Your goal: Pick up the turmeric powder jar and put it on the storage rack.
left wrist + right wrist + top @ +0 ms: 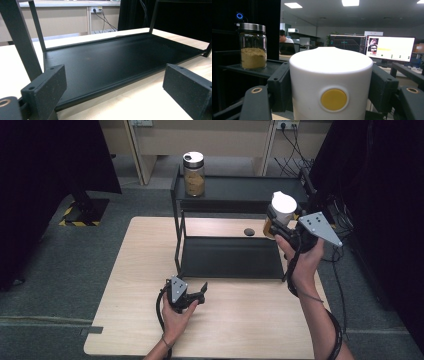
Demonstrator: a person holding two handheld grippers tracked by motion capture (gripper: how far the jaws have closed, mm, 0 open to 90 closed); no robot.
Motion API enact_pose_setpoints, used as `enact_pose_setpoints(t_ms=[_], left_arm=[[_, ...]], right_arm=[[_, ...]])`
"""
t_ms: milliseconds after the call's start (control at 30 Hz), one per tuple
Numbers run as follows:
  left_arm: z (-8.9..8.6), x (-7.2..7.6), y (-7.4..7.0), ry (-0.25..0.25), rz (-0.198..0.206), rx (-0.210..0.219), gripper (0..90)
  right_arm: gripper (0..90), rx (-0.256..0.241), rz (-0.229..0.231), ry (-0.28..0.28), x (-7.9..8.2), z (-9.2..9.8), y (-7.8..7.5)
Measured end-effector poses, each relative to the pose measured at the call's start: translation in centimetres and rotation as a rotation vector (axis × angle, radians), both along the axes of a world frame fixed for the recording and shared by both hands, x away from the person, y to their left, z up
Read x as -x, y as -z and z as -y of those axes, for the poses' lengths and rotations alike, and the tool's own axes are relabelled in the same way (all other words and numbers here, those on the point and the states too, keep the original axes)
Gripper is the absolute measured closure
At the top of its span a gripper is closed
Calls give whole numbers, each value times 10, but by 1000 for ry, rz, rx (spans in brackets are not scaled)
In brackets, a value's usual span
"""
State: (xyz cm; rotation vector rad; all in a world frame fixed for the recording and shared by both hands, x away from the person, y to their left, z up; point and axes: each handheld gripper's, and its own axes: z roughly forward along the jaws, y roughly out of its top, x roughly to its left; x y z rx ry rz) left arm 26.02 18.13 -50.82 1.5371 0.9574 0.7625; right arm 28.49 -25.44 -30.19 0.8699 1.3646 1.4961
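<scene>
The right gripper (281, 226) clamps the bottle (281, 215) just right of the rack (230, 257), the jar (193, 174) on its top shelf beyond, left gripper (197, 295) before it

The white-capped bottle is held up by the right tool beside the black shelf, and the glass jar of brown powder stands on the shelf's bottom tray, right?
Not quite. The glass jar of brown powder stands on the top tray of the black shelf, not the bottom one, as the high view shows. The rest holds: the right tool grips the white-capped bottle beside the shelf.
</scene>
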Motion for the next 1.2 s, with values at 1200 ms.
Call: enact_pose_setpoints(t_ms=[1200], left_arm=[[1,1,1,5,11,-4,44]], right_arm=[[311,-7,34,55,-59,-30,-82]])
